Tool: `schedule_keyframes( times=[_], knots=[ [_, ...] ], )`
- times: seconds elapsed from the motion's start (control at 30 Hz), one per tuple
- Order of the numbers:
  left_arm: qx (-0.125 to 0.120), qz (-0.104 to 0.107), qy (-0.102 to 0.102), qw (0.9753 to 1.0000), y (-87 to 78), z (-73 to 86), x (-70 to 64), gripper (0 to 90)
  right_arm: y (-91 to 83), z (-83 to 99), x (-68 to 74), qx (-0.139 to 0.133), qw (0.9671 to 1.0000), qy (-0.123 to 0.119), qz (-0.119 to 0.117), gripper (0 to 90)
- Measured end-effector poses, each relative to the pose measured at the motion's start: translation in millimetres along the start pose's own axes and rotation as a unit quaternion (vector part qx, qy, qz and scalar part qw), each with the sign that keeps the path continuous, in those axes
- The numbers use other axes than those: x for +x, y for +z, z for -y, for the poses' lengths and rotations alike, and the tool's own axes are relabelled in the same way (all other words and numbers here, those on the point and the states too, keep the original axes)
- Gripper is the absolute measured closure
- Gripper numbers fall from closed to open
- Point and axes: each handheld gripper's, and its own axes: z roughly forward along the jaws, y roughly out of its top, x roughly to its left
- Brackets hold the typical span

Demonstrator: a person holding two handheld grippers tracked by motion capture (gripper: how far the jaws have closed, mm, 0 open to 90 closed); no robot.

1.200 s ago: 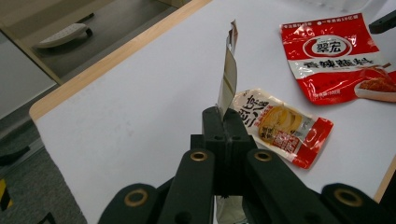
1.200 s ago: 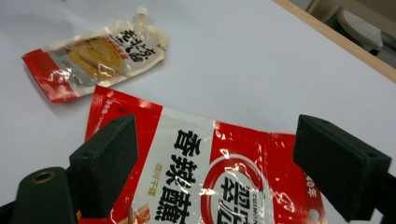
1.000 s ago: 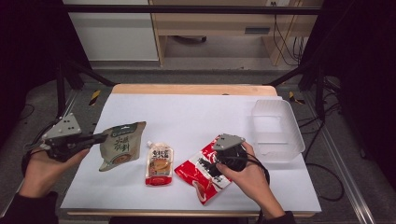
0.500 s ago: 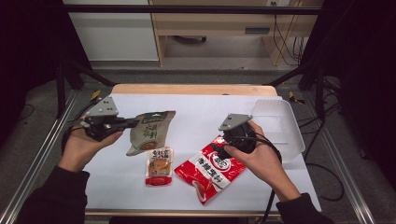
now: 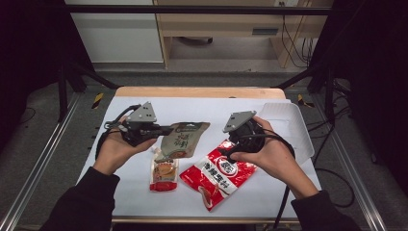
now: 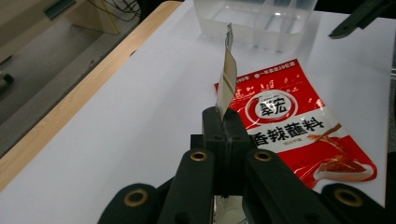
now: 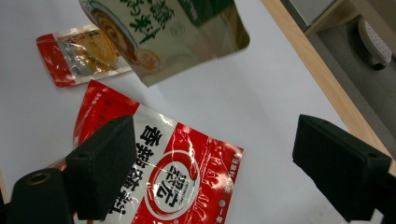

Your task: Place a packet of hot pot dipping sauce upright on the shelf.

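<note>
Overhead: my left tongs [image 5: 168, 130], clamped on the flat green-and-tan foil pouch [image 5: 183, 140], have carried it off the desk [image 5: 207, 108] toward the clear plastic tub [image 5: 293, 126] — likely its destination.

Left view: pouch edge-on, pinched.

Right view: right tongs [image 7: 224, 175] apart over the red sauce packet [image 7: 154, 177].

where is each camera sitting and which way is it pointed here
High view: above the person's side, facing forward and down at the table; forearms, left gripper, right gripper show.
Left gripper view: on that gripper, along shut jaws pinching the green pouch edge-on.
Right gripper view: along open jaws.
All share the red pouch.
</note>
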Motion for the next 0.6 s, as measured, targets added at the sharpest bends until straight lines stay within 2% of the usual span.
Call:
schedule_keyframes(
  times=[0.2, 0.37, 0.6],
  knots=[
    [0.001, 0.020, 0.019, 0.9996, 16.1, -11.4, -13.2, 90.0, 4.5, -4.0, -3.9, 0.007, 0.9996, -0.026, -0.001, 19.7],
    [-0.001, 0.029, 0.029, 0.9992, 20.5, -18.7, -20.6, 90.0, 10.2, -4.7, -7.1, 0.008, 0.9994, -0.033, -0.009, 23.7],
    [-0.008, 0.047, 0.043, 0.9979, 25.1, -28.0, -33.2, 90.0, 15.7, -5.5, -3.4, 0.009, 0.9977, -0.055, -0.038, 40.7]
  ],
)
